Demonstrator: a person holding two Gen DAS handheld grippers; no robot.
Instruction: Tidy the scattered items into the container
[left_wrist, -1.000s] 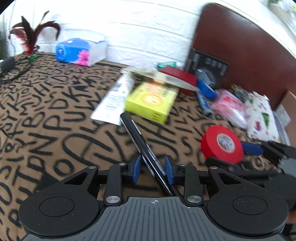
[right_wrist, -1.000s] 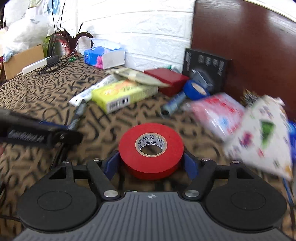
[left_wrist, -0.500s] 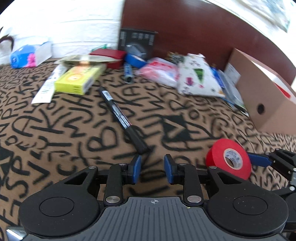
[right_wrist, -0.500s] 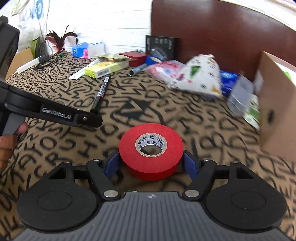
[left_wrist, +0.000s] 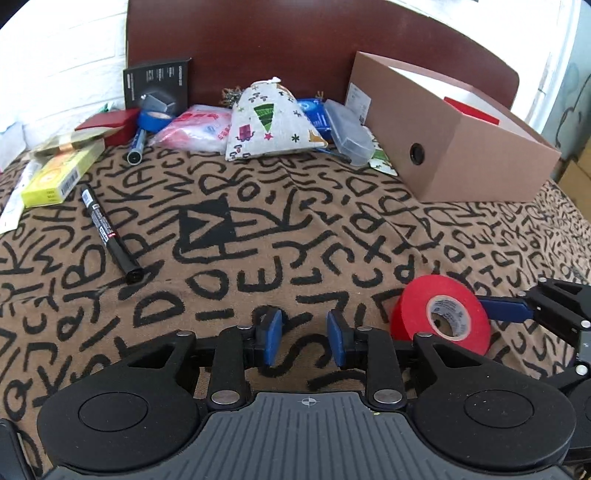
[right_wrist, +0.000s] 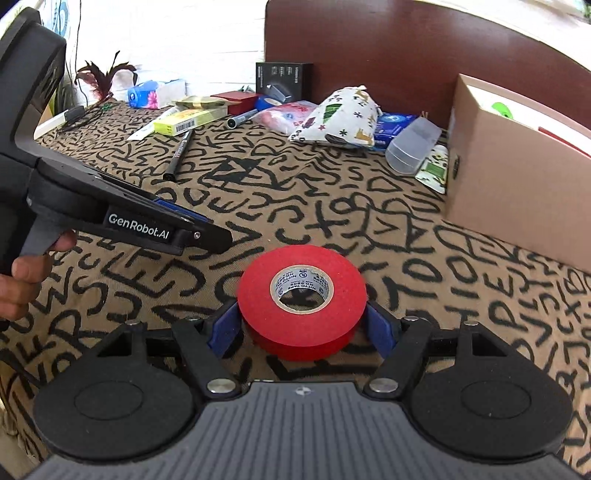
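Brown cloth (left_wrist: 258, 206) with black letters, white brick wall (left_wrist: 62, 70).
Glossy red tape (right_wrist: 301, 297) gripped by right fingers (right_wrist: 223, 328); left fingers (left_wrist: 273, 341) narrowly apart, holding nothing, just widened.

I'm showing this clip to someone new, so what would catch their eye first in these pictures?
First the red tape roll, bright against the brown cloth covered in black letters, clamped between the pads of the right claw. Next the open cardboard box at the right, by the dark headboard, with a jumble of small items to its left. The left claw is empty; a black marker lies on the cloth to its left.
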